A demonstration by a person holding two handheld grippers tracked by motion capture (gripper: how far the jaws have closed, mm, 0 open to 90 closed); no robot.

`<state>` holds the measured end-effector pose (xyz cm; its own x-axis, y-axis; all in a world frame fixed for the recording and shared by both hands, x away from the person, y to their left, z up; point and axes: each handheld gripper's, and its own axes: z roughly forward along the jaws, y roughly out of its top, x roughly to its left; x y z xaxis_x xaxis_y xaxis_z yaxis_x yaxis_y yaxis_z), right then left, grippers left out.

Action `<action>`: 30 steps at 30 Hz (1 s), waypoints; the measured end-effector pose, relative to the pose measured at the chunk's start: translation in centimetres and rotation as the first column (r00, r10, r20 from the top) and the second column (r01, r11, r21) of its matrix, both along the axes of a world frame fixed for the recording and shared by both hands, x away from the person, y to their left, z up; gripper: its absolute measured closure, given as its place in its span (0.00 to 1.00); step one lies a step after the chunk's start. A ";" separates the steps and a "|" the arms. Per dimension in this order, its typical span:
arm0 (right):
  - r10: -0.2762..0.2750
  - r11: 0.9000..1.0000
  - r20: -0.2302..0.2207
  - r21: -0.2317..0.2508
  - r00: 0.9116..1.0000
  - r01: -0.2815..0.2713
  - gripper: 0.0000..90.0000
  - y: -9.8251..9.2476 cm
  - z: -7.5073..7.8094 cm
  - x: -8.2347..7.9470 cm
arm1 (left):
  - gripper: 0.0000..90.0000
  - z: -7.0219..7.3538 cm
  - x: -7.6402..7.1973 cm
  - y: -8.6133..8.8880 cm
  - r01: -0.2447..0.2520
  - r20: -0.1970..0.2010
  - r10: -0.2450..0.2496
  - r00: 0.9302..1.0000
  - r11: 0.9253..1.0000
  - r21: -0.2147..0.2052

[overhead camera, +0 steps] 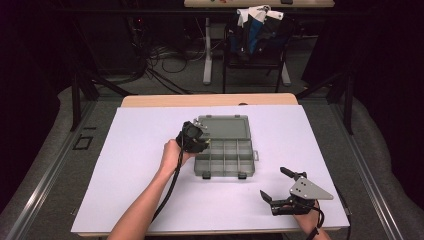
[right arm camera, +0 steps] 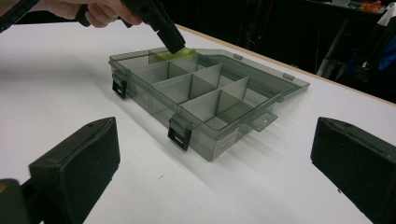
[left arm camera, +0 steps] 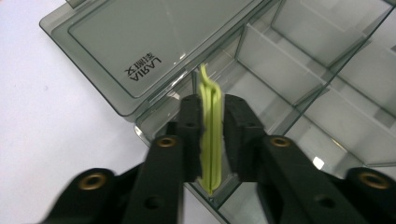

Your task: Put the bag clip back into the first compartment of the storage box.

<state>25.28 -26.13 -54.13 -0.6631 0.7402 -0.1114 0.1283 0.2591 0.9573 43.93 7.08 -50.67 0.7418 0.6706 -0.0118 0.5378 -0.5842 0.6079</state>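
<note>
Jaws of the left gripper [left arm camera: 212, 116] pinch a green strip [left arm camera: 211, 140], its lower end hidden; right gripper [overhead camera: 284, 187] gapes wide

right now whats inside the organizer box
A yellow-green band, pinched by the left tongs, hangs into a corner compartment of the organizer box. Other compartments look empty; the tongs hide that compartment's floor.

High view overhead; gripper views near the compartment box [overhead camera: 224, 147].

A thin yellow-green looped band [left arm camera: 211, 135] stands upright between the left gripper [left arm camera: 212, 109] jaws, its lower end inside a corner compartment of the smoky clear organiser box [overhead camera: 225, 159], whose lid lies open flat
</note>
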 end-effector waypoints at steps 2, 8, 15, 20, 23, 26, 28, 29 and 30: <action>-0.001 1.000 -0.002 -0.001 1.000 0.001 0.01 0.0 0.0 0.0 | 0.71 0.0 0.0 0.1 -0.006 0.003 0.006 1.000 1.000 -0.004; 0.002 1.000 0.003 -0.004 1.000 -0.002 0.01 0.0 0.0 0.0 | 0.42 0.2 -0.3 0.6 -0.020 0.017 0.020 1.000 1.000 -0.001; 0.007 1.000 0.004 -0.001 1.000 -0.007 0.01 -0.1 0.0 0.2 | 0.17 0.3 -1.0 1.5 -0.001 0.024 0.001 1.000 1.000 -0.013; 0.008 1.000 -0.001 0.000 1.000 -0.008 0.01 -0.1 0.0 0.1 | 0.08 0.5 -1.7 2.2 0.000 0.040 0.001 0.999 1.000 -0.017; 0.004 1.000 -0.002 -0.003 1.000 -0.004 0.01 0.0 0.0 0.0 | 0.04 0.7 -2.2 2.6 0.001 0.046 0.000 0.999 1.000 -0.019; 0.010 1.000 -0.010 -0.002 1.000 -0.010 0.01 -0.1 0.0 0.0 | 0.01 0.9 -2.8 3.1 -0.002 0.057 0.003 0.998 1.000 -0.020; 0.001 1.000 -0.002 -0.002 1.000 -0.001 0.01 0.0 0.0 0.0 | 0.00 1.0 -3.2 3.4 -0.003 0.062 0.004 0.998 1.000 -0.022; 0.003 1.000 -0.003 -0.004 1.000 -0.003 0.01 0.1 0.0 0.0 | 0.00 1.1 -3.3 3.5 -0.003 0.063 0.004 0.998 1.000 -0.021; 0.010 1.000 -0.005 -0.008 1.000 -0.010 0.01 0.1 -0.1 0.0 | 0.00 1.2 -3.5 3.6 -0.001 0.066 0.003 0.998 1.000 -0.024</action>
<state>25.28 -26.08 -54.18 -0.6712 0.7325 -0.1140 0.1304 0.2680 0.9546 40.45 10.73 -49.48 0.7402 0.6721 0.0207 0.4972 -0.5678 0.6561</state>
